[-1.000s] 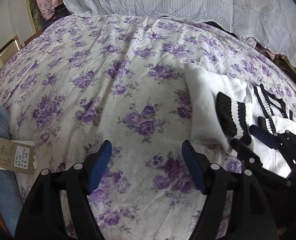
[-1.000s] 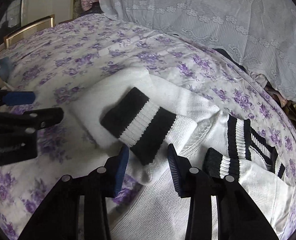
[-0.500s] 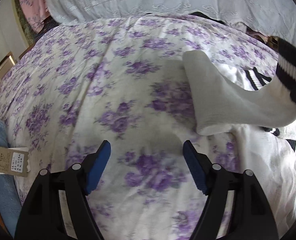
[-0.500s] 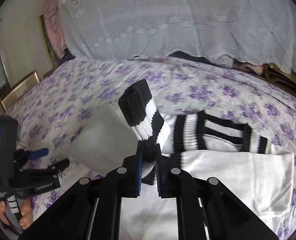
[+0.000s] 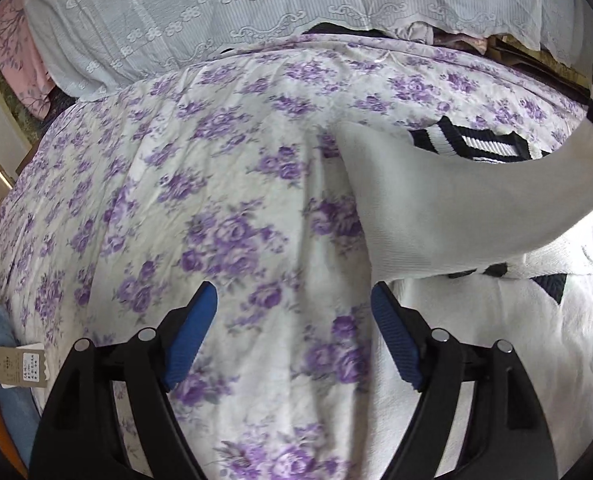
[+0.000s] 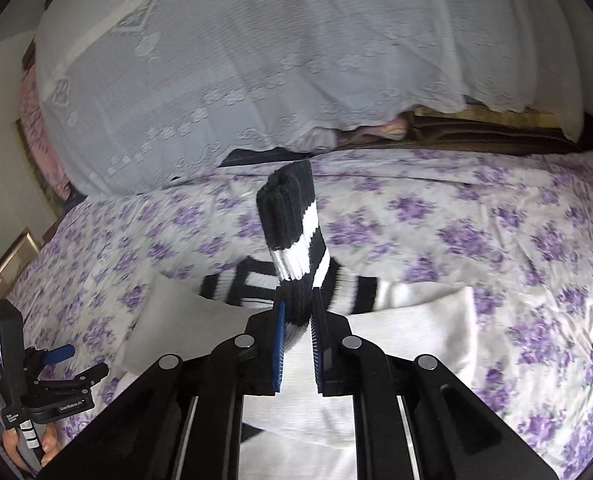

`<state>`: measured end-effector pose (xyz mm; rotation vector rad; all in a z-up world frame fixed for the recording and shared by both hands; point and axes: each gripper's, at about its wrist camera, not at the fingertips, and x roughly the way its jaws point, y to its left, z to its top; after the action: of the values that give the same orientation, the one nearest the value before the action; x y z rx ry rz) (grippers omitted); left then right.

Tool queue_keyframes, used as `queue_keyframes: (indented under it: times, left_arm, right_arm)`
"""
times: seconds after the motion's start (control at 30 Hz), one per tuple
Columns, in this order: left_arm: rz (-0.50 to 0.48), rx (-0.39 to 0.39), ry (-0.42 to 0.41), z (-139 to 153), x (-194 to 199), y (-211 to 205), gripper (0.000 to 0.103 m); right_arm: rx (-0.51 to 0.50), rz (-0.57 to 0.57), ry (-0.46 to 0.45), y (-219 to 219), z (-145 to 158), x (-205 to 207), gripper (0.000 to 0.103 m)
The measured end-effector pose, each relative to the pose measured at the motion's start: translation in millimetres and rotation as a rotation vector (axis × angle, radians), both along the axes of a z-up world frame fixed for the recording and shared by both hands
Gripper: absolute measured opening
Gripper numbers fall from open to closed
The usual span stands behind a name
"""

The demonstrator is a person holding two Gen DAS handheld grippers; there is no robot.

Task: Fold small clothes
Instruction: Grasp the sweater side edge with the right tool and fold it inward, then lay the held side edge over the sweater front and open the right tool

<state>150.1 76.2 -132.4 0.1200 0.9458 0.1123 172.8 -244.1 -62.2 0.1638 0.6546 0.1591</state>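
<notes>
Readable text: I make out "GenRobot.AI" in white on the black body of the left tongs (image 6: 60, 354), seen from the right wrist view. The paper tag (image 5: 19, 366) at the bed's edge, left wrist view, carries small print I cannot read.

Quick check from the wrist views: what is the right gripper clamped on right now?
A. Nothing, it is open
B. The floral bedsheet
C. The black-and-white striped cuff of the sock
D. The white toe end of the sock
C. In the right wrist view the right gripper is shut on the striped cuff of the sock, which sticks up between its blue pads.
</notes>
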Motion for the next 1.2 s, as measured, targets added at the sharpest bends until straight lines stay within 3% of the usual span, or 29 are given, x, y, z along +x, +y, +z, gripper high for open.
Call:
queue_keyframes:
  times: [0.2,0.33,0.5,0.63,0.77,0.93,1.07,1.2]
  left_arm:
    - [-0.021,0.010,0.015,6.8,23.1,-25.8,0.078]
    - [-0.025,0.080,0.014,6.7,38.9,-48.9,0.080]
    - [0.007,0.221,0.056,-15.5,56.0,-63.7,0.090]
    - [0.035,0.222,0.053,-27.3,57.3,-49.5,0.099]
    - [0.107,0.224,0.032,-24.2,55.8,-31.1,0.099]
    - [0.121,0.115,0.030,-12.5,53.7,-15.6,0.095]
    - [0.038,0.106,-0.032,13.2,56.2,-39.7,0.095]
    - [0.011,0.150,-0.009,7.6,82.5,-60.3,0.095]
  right_arm:
    - [0.086,-0.032,0.089,-45.9,-34.9,4.9,0.012]
    - [0.201,-0.059,0.203,-68.1,-74.5,8.6,0.013]
    - [0.336,-0.062,0.286,-87.7,-104.2,-0.3,0.019]
    - [0.417,-0.060,0.303,-104.6,-106.5,-13.2,0.023]
    - [0.366,-0.133,0.250,-118.0,-89.1,-31.8,0.026]
    - [0.271,-0.124,0.155,-112.9,-63.3,-35.0,0.028]
    - [0.228,-0.074,0.167,-89.9,-64.3,-15.6,0.028]
    - [0.214,-0.080,0.228,-81.4,-81.9,7.0,0.028]
